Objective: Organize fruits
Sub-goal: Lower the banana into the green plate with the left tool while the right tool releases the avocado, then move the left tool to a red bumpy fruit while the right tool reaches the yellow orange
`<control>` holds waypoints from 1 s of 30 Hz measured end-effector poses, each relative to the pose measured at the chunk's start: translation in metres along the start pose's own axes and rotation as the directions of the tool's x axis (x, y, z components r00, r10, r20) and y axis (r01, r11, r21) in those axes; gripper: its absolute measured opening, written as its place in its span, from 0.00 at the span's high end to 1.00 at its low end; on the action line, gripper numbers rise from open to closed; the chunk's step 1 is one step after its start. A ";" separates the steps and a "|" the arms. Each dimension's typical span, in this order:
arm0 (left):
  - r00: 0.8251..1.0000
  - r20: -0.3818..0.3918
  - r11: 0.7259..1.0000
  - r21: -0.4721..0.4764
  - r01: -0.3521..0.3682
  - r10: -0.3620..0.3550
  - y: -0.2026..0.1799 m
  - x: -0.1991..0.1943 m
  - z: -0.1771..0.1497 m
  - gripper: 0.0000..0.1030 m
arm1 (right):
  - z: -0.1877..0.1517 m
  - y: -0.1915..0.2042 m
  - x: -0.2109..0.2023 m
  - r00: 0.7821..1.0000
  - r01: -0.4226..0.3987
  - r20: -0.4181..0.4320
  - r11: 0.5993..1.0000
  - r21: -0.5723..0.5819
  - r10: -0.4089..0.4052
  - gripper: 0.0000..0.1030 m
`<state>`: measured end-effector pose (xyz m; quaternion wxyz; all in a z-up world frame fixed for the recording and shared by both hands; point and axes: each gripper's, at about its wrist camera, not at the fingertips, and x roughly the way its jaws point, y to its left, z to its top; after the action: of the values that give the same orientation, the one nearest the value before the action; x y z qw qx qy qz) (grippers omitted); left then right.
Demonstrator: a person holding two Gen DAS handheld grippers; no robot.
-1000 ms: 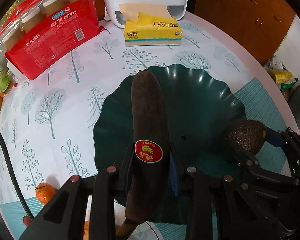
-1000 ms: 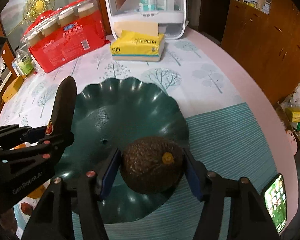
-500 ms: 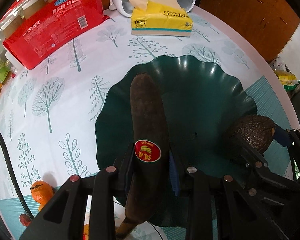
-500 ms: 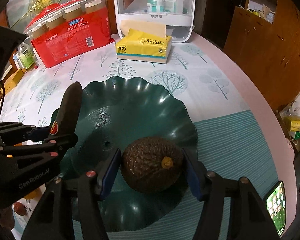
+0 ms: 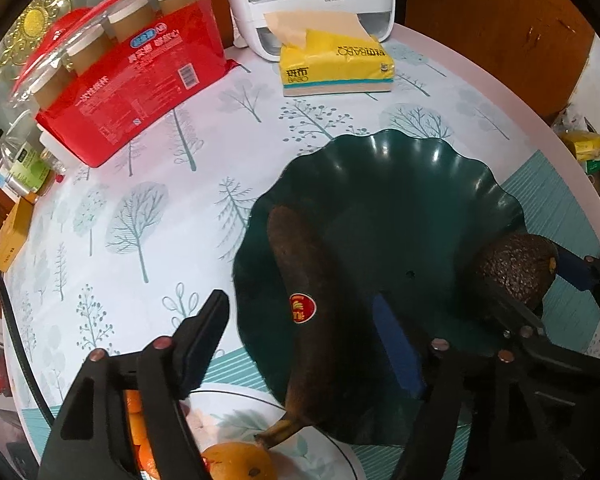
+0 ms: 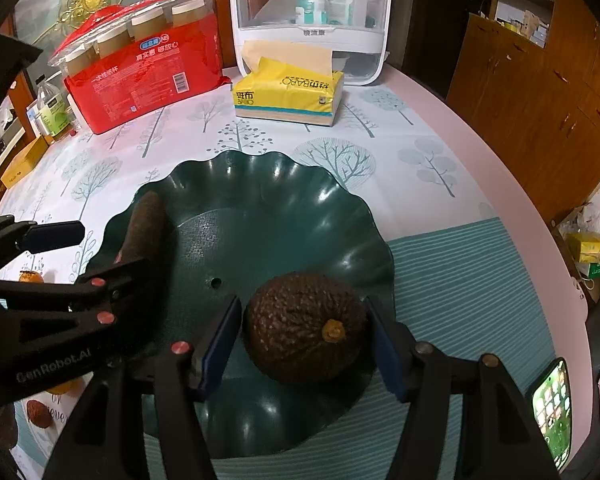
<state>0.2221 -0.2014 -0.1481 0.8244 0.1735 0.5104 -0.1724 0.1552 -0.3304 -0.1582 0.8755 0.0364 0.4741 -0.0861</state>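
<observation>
Tree-printed cloth covers the round surface [image 6: 420,148], with wooden cabinets [image 6: 540,92] behind it on the right. At the far edge stand a red pack of paper cups [image 6: 148,72], a yellow tissue pack [image 6: 288,92] and a white cosmetics case [image 6: 312,20]. Nearer sits a dark green scalloped plate [image 6: 284,200]. A blackened banana [image 5: 300,280] lies along the plate's left side, its stem hanging over the near rim towards an orange [image 5: 236,462] on a white plate [image 5: 340,452]. The left gripper [image 5: 300,332] has just been opening: its fingers [image 5: 204,332] now stand wide on either side of the banana, the left one clear of it, and no longer clamp it. The right gripper [image 6: 304,340] holds a dark, bumpy avocado [image 6: 304,328] at the plate's near right, stem end towards the camera; both blue pads look to press on its sides. A lit phone [image 6: 552,404] lies at the near right edge.
</observation>
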 end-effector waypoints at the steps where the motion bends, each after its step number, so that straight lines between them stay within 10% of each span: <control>1: 1.000 0.006 1.000 -0.001 -0.005 0.005 0.002 -0.002 -0.001 0.23 | 0.000 0.000 -0.002 1.000 -0.005 0.005 1.000 0.002 0.005 0.38; 30: 0.998 0.055 0.985 -0.169 -0.014 0.024 0.053 -0.098 -0.082 0.19 | -0.016 0.032 -0.079 0.996 -0.060 0.068 0.997 -0.057 0.064 0.35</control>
<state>0.1412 -0.1068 -0.0887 0.8520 0.1028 0.4977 -0.1255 0.1053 -0.2875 -0.1013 0.8945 0.0240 0.4440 -0.0470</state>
